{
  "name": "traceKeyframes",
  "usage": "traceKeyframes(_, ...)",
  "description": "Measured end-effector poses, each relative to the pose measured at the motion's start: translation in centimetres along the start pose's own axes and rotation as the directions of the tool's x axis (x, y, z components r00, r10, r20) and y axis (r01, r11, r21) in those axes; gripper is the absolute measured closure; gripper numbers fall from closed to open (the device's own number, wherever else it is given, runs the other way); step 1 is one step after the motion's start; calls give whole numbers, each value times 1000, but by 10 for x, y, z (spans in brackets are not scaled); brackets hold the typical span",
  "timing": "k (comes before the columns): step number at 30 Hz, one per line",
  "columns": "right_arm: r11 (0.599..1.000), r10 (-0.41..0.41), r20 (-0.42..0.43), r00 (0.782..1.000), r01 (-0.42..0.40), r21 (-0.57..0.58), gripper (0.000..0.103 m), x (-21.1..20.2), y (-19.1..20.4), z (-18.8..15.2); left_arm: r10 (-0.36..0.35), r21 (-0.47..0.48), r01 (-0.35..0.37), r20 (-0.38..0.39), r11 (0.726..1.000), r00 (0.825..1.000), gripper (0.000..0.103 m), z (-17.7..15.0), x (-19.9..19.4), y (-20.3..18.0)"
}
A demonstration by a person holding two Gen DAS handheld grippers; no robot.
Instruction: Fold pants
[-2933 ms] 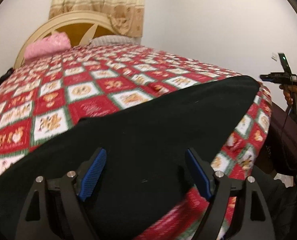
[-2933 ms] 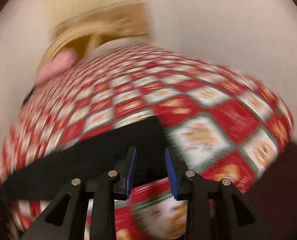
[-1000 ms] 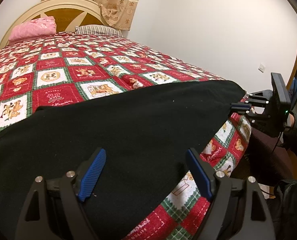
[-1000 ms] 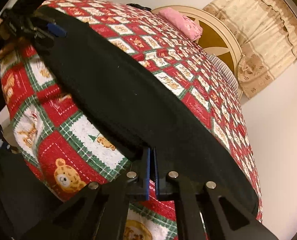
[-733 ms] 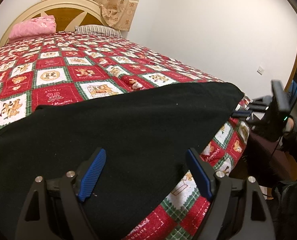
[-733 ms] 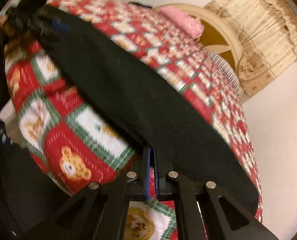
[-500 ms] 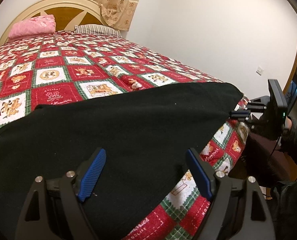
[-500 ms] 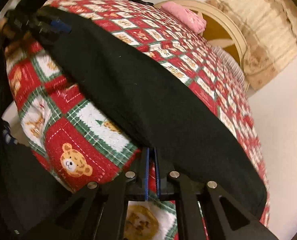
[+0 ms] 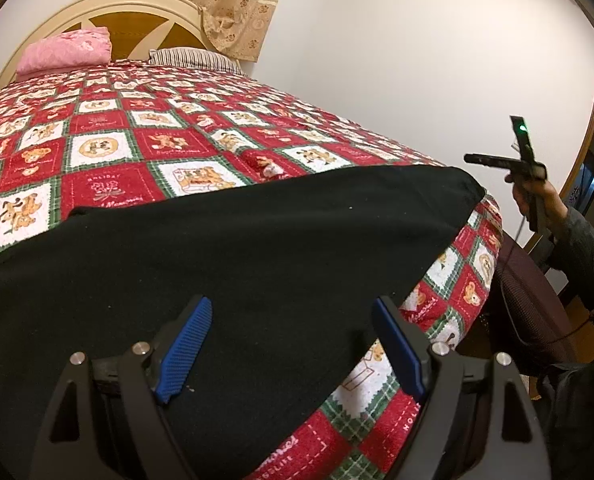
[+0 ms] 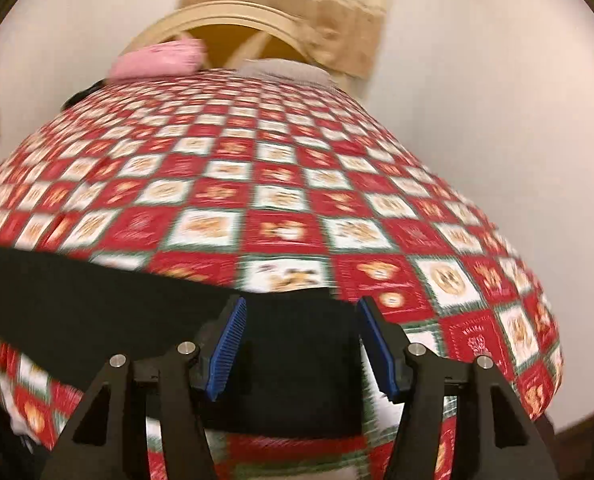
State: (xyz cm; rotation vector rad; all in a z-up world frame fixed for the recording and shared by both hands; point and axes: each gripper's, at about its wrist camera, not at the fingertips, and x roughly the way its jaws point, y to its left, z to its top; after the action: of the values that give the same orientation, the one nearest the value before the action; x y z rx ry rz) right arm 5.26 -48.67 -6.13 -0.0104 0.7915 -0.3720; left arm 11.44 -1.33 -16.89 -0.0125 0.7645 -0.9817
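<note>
The black pants (image 9: 233, 256) lie flat along the near edge of the bed, over the red patchwork quilt (image 9: 109, 160). My left gripper (image 9: 293, 340) is open and empty, hovering just above the pants near their middle. My right gripper (image 10: 301, 344) is open and empty above the right end of the pants (image 10: 289, 352); that view is motion-blurred. In the left wrist view the right gripper (image 9: 497, 162) is held up in the air beyond the bed's right corner, clear of the cloth.
A pink pillow (image 9: 67, 51) and a striped pillow (image 9: 193, 58) lie against the cream headboard (image 9: 109, 6) at the far end. A white wall (image 9: 417, 60) runs along the bed's right side. A dark chair (image 9: 529, 276) stands by the right corner.
My right gripper has let go of the pants' right end, opened, lifted away and swung to face the headboard. My left gripper has stayed open over the pants.
</note>
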Motion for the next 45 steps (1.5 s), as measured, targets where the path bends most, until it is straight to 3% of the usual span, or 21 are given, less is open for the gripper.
traceKeyframes(3,992,56,-63,996,-48,116,46,23,-19,4,5,6,-5,1,1000,1000,18,-1,0,-1)
traceKeyframes(5,981,96,-107,990,-75,181,66,35,-28,1,7,10,-7,1,1000,1000,18,-1,0,-1)
traceKeyframes(7,968,143,-148,979,-108,226,71,43,-32,-2,9,11,-9,0,1000,1000,18,-1,0,-1)
traceKeyframes(9,967,150,-155,977,-113,226,77,43,-32,-5,7,11,-7,1,1000,1000,18,-1,0,-1)
traceKeyframes(10,968,152,-148,977,-116,223,91,42,-32,-5,7,10,-7,1,1000,1000,18,-1,0,-1)
traceKeyframes(13,972,137,-89,987,-117,202,97,31,-29,-2,7,10,-7,1,1000,1000,18,-2,0,-1)
traceKeyframes(17,981,95,3,995,-95,167,97,20,-24,6,8,12,-8,0,1000,1000,18,-2,0,-1)
traceKeyframes(21,987,69,-101,992,-53,153,97,53,-27,-1,11,17,-11,0,1000,1000,18,-1,0,-2)
traceKeyframes(22,991,45,-120,992,-28,135,89,58,-26,-5,12,18,-12,0,1000,1000,18,-1,0,-2)
traceKeyframes(23,992,21,-121,992,-5,128,70,59,-27,-7,13,19,-13,0,1000,1000,18,-1,0,-3)
traceKeyframes(24,991,-6,-105,994,19,130,65,55,-30,-9,14,21,-14,0,1000,1000,18,-1,0,-3)
traceKeyframes(30,957,67,-47,997,-51,284,65,11,-51,-32,11,20,-11,1,1000,1000,18,-1,0,-2)
traceKeyframes(35,975,43,-159,986,-7,223,65,21,-32,-60,41,51,-40,-14,998,999,18,-2,2,-7)
traceKeyframes(41,970,11,-81,997,9,245,65,5,-30,-52,84,57,-84,4,995,996,17,-4,-4,-10)
traceKeyframes(45,989,-4,-20,1000,7,145,65,-13,1,-40,168,20,-170,66,985,984,17,-14,-33,-3)
